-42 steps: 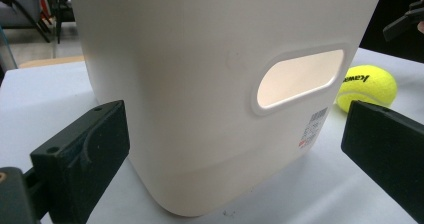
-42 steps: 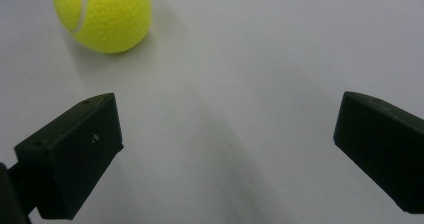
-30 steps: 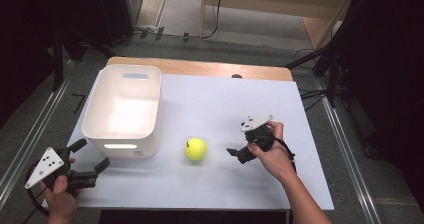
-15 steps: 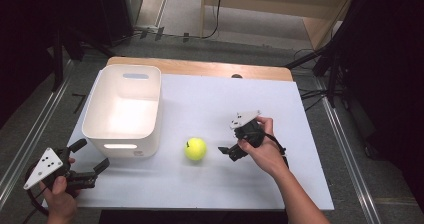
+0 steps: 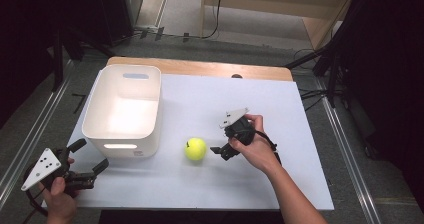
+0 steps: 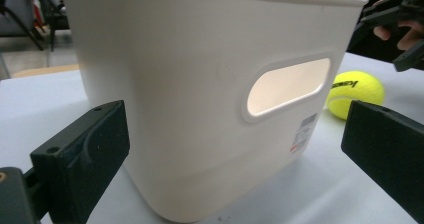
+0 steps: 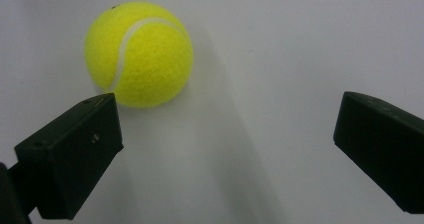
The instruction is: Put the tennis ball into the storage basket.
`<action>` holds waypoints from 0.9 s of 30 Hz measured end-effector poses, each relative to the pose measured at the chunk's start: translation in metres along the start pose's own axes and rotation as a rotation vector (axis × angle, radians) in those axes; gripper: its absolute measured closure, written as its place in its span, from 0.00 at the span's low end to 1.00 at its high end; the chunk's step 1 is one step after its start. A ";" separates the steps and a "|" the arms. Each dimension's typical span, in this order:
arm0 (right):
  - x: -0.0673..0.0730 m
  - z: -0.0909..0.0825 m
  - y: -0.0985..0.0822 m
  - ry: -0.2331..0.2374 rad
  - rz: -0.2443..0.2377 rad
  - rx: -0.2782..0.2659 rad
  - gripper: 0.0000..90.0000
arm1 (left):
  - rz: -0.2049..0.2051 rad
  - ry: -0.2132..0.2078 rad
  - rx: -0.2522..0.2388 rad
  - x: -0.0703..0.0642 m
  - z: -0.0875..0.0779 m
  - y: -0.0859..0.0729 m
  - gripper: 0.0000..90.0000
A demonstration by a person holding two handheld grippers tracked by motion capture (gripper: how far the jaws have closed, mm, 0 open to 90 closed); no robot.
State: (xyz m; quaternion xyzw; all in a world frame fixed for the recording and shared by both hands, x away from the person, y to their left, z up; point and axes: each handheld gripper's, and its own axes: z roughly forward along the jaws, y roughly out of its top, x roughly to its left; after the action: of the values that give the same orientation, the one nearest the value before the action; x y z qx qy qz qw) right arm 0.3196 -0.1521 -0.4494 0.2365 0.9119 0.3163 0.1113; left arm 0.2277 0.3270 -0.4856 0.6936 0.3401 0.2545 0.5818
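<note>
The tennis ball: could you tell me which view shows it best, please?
The right gripper view: the tennis ball is close, sharp, seam visible. The high view shows it small on the table; in the left gripper view the white bin partly hides it.

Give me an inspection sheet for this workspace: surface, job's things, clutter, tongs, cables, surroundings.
Surface: white tabletop with a wooden strip along its far edge; no spills seen.
Job's things: tennis ball resting on the tabletop, near side of the white plastic bin; the bin stands upright at the left with a handle cutout facing the person.
Clutter: nothing seen.
Tongs: right tongs open, jaws just right of the ball and not touching it; left tongs open, at the near-left corner, facing the bin.
Cables: a black cable runs along the right wrist; others lie on the floor beyond the table.
Surroundings: grey floor, metal rails on both sides, wooden furniture behind.
</note>
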 end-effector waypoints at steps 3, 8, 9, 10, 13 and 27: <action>0.001 0.003 0.005 0.006 -0.010 0.004 0.00 | 0.003 -0.019 0.007 0.000 0.001 0.000 0.00; 0.004 0.008 0.013 0.022 -0.023 0.019 0.00 | 0.008 -0.023 0.009 0.000 0.001 0.000 0.00; 0.003 0.009 0.014 0.028 -0.034 0.020 0.00 | 0.008 -0.024 0.009 0.000 0.001 0.000 0.00; 0.004 0.010 0.015 0.029 -0.034 0.021 0.00 | 0.006 -0.022 0.009 0.000 0.001 0.000 0.00; 0.005 0.013 0.019 0.041 -0.049 0.027 0.00 | 0.003 -0.024 0.011 0.000 0.001 0.000 0.00; 0.011 0.022 0.031 0.071 -0.074 0.055 0.00 | 0.002 -0.027 0.013 0.000 0.002 0.000 0.00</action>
State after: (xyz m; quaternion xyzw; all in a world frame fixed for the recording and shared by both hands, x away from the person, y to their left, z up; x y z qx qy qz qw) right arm 0.3295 -0.1139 -0.4471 0.1941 0.9319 0.2948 0.0838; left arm 0.2290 0.3256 -0.4862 0.7010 0.3331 0.2434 0.5817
